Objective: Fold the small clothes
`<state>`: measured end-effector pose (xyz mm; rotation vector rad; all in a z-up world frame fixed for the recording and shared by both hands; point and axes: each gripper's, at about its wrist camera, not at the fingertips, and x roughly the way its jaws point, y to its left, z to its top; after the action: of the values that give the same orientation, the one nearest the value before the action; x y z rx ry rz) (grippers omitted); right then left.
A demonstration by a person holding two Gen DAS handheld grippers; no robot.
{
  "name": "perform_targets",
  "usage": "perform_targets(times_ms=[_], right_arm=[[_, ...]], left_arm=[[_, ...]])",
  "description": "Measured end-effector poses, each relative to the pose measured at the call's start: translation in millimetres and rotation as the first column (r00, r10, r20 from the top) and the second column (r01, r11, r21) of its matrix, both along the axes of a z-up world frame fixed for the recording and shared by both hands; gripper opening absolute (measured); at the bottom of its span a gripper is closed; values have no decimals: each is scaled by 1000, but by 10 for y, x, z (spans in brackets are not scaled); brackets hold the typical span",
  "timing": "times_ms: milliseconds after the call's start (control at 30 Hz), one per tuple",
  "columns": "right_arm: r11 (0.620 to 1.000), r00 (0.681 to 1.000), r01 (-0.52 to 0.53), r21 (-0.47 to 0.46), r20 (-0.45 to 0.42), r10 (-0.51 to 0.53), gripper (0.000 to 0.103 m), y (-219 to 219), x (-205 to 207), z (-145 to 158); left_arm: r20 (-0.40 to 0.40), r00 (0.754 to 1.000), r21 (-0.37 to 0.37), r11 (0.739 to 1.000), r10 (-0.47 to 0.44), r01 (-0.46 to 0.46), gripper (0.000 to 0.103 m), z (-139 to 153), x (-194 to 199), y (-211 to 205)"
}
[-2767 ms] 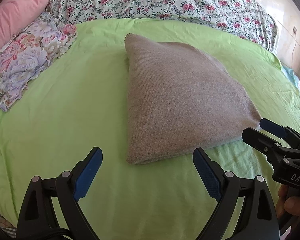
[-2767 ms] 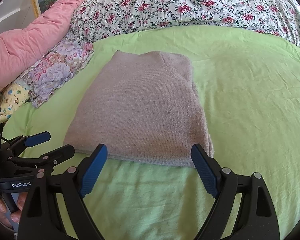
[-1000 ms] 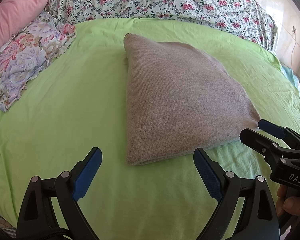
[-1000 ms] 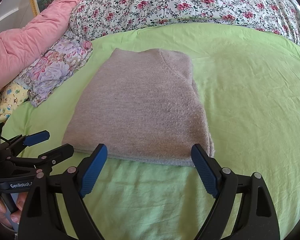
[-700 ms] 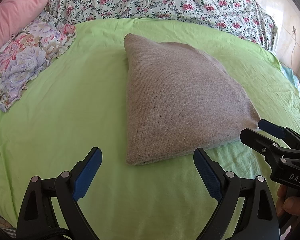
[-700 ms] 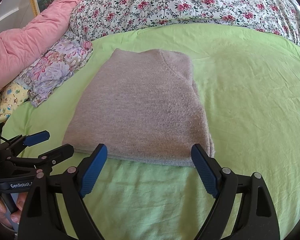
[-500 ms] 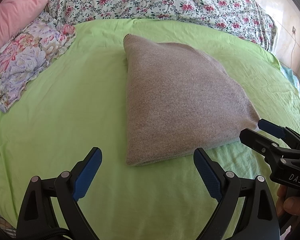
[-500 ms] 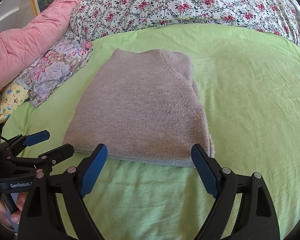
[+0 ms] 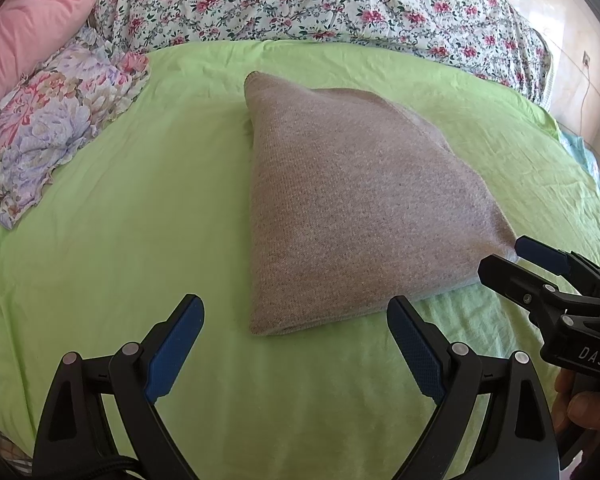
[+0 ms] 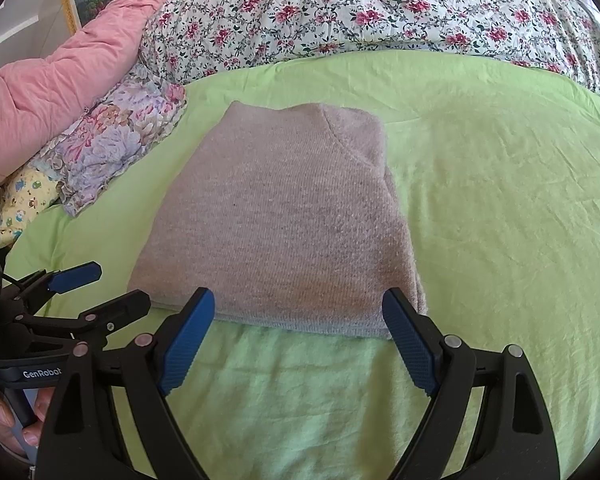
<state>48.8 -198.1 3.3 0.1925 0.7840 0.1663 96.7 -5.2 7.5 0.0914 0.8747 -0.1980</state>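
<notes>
A grey knitted sweater (image 9: pixel 352 216) lies folded into a compact rectangle near the middle of the bed, on a lime-green sheet (image 9: pixel 112 220). Its near folded edge faces both cameras, and one seam line runs diagonally across its far right corner in the right wrist view.

The left tool (image 9: pixel 294 346) hangs just short of the sweater's near left corner with its blue-padded fingers spread wide and nothing between them. The right tool (image 10: pixel 298 336) sits in front of the near edge, likewise spread wide and empty; its finger tips appear at the fold line (whether they touch the knit cannot be told from here). Each tool shows in the other's camera: the right tool at the sweater's near right corner in the left wrist view, and the left tool off the near left corner in the right wrist view, both gaping.

Along the far side of the bed lies a rose-patterned quilt (image 10: pixel 380 8). At the left are a pink duvet (image 10: pixel 56 80), a crumpled floral cloth (image 10: pixel 112 144) in purple and pink, well apart from the sweater, and beside it a yellow printed cloth (image 10: pixel 28 196).
</notes>
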Motion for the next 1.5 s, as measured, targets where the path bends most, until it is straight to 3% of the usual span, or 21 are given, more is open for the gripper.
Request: perform_targets(times_ms=[1500], right_arm=[[1000,1000,19,14,2,-19,86,-59,63,80]], left_arm=[[21,1000,-4,1000,21,-21,93,125,70,67]])
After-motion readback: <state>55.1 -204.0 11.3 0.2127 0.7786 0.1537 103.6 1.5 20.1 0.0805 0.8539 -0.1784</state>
